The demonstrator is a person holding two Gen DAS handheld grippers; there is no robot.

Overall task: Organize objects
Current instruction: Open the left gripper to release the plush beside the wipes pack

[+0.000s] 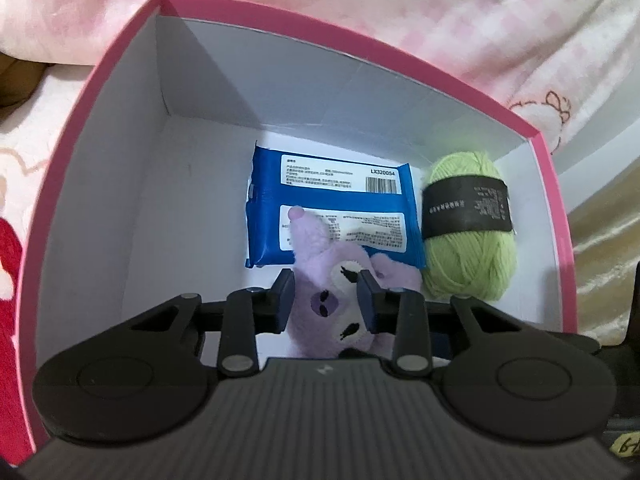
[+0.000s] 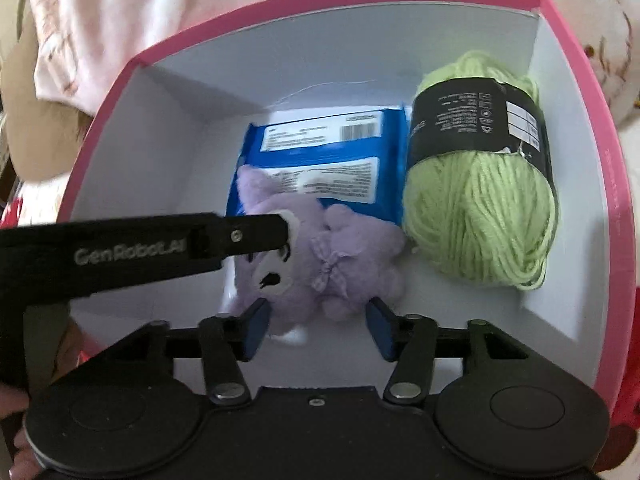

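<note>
A purple plush toy (image 1: 312,248) lies in a pink box with white walls (image 1: 120,200), its head resting on a blue wipes pack (image 1: 340,198). A green yarn ball (image 1: 468,256) with a black band sits to the right of the pack. My left gripper (image 1: 326,300) is shut on the plush's head, with both pads pressed into the fur. In the right wrist view one left finger (image 2: 256,234) reaches in from the left onto the plush (image 2: 348,264). My right gripper (image 2: 318,330) stands open, its pads on either side of the plush's near edge. The pack (image 2: 320,152) and yarn (image 2: 480,208) lie beyond.
The box wall (image 2: 160,140) bounds a bare white floor area (image 1: 180,240) on the left side. Pink and white bedding (image 1: 440,20) surrounds the box. A red item (image 1: 8,248) lies at the far left, and golden fabric (image 1: 608,232) at the right.
</note>
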